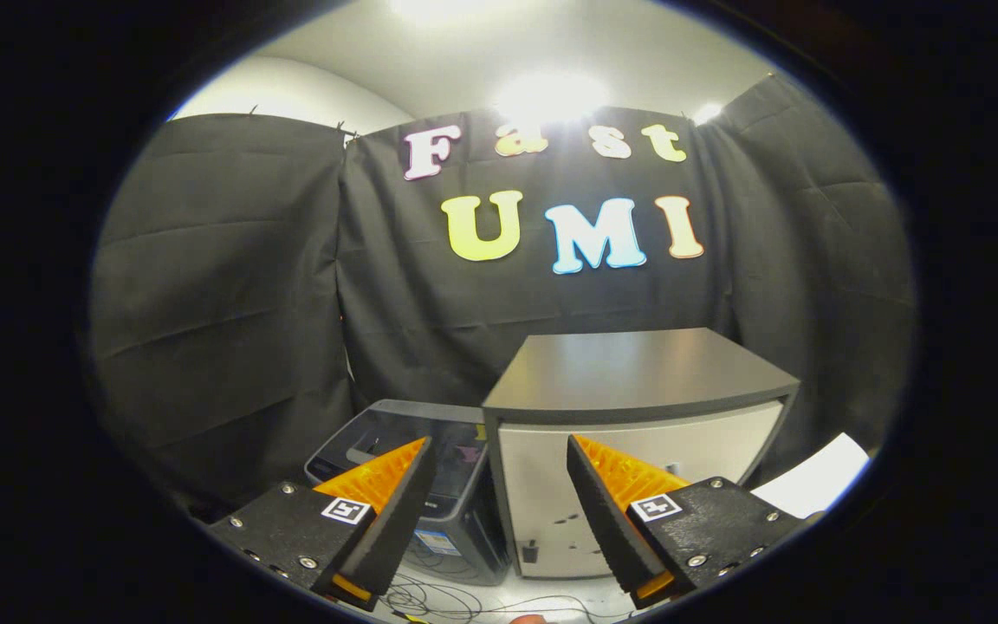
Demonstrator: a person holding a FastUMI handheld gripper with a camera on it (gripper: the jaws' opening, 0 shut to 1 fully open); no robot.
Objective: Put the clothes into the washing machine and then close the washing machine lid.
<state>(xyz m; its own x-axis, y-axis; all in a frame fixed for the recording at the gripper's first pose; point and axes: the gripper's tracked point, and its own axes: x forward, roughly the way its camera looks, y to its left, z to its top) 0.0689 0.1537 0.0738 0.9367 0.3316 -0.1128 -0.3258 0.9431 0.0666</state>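
My gripper [499, 446] is open, and nothing is between its orange-and-black fingers [378, 472]. Beyond the left finger, low on the floor, stands a small dark grey washing machine [378, 429] with a glossy dark top. Its lid appears to lie flat, though the left finger hides part of it. The machine stands against the left side of a cabinet. Both fingers are well short of the machine and higher than it.
A light-fronted cabinet [638, 373] with a dark flat top stands straight ahead, beyond both fingers. A white sheet [815, 477] lies to its right. Loose cables [464, 598] run over the pale floor below the fingers. Black cloth walls enclose the booth.
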